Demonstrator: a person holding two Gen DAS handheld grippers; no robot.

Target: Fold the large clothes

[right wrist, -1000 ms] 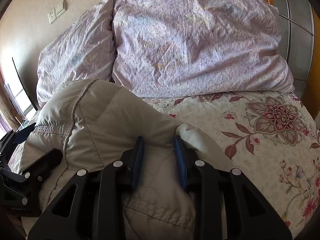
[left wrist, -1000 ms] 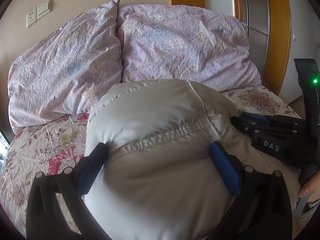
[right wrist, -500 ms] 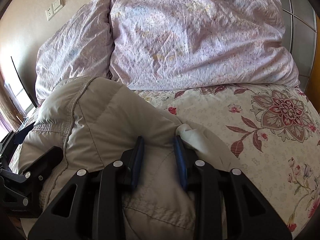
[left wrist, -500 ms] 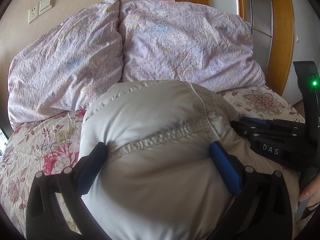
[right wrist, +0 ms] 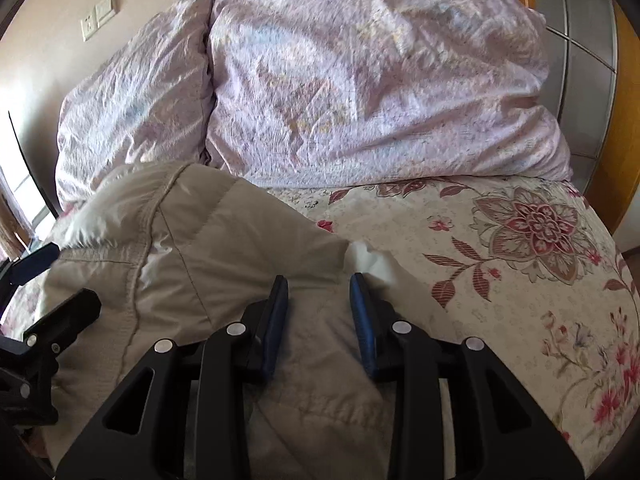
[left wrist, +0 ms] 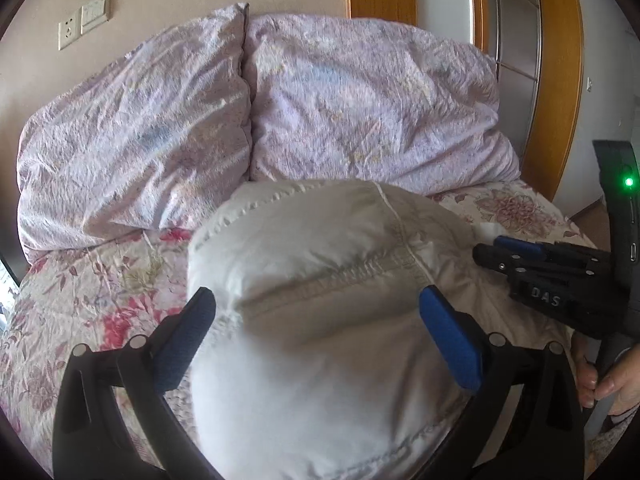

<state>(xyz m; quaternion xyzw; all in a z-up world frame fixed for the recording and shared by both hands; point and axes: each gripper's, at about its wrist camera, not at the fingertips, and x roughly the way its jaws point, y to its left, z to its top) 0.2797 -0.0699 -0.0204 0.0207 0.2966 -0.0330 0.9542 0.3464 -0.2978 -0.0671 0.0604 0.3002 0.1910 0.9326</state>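
Note:
A puffy cream-white padded jacket [left wrist: 320, 304] lies bundled on the floral bed. My left gripper [left wrist: 316, 312] has its jaws spread wide around the bulging jacket, blue pads against its two sides. My right gripper [right wrist: 319, 292] has its jaws narrowed on a fold of the same jacket [right wrist: 224, 248], beside a white inner corner [right wrist: 368, 260]. The right gripper also shows in the left wrist view [left wrist: 552, 272] at the jacket's right side. The left gripper's black frame shows at the left edge of the right wrist view [right wrist: 52, 320].
Two large lilac pillows [left wrist: 248, 120] stand against the wall at the bed's head. The floral bedspread [right wrist: 520, 248] stretches to the right. A wooden door frame [left wrist: 556, 80] is at the right. A wall socket [left wrist: 68, 32] sits above the pillows.
Both grippers have drawn back and down a little with the jacket; the pillows look lower and farther. The jaws hold the same width.

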